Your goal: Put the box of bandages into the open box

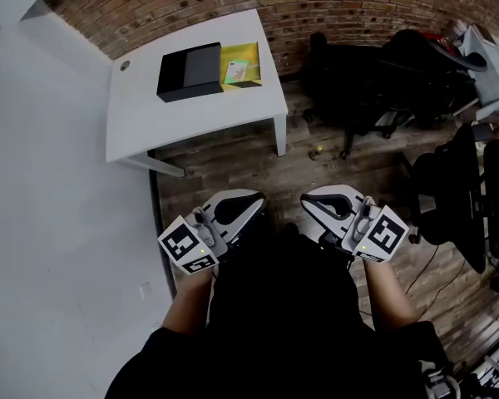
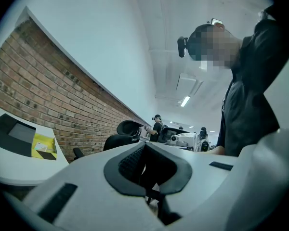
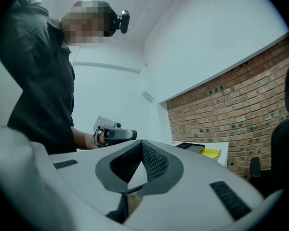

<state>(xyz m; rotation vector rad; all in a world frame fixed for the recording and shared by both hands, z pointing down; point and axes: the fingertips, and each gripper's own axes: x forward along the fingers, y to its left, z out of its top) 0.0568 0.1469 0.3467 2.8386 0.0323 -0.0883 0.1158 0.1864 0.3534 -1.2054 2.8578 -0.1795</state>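
A white table [image 1: 150, 119] stands far ahead against the brick wall. On it lies a black box [image 1: 190, 71], whose grey inside shows in the left gripper view [image 2: 12, 134]. Right beside it lies the yellow box of bandages [image 1: 241, 65], also seen in the gripper views [image 2: 43, 146] [image 3: 211, 153]. My left gripper [image 1: 254, 199] [image 2: 145, 146] and right gripper [image 1: 309, 198] [image 3: 142, 143] are held low in front of my body, far from the table. Both are shut, with nothing between their jaws.
Black office chairs [image 1: 374, 73] crowd the wooden floor right of the table, with more chairs [image 1: 474, 189] at the right edge. A white wall [image 1: 58, 248] runs along the left. Other people [image 2: 156, 124] stand far off among desks.
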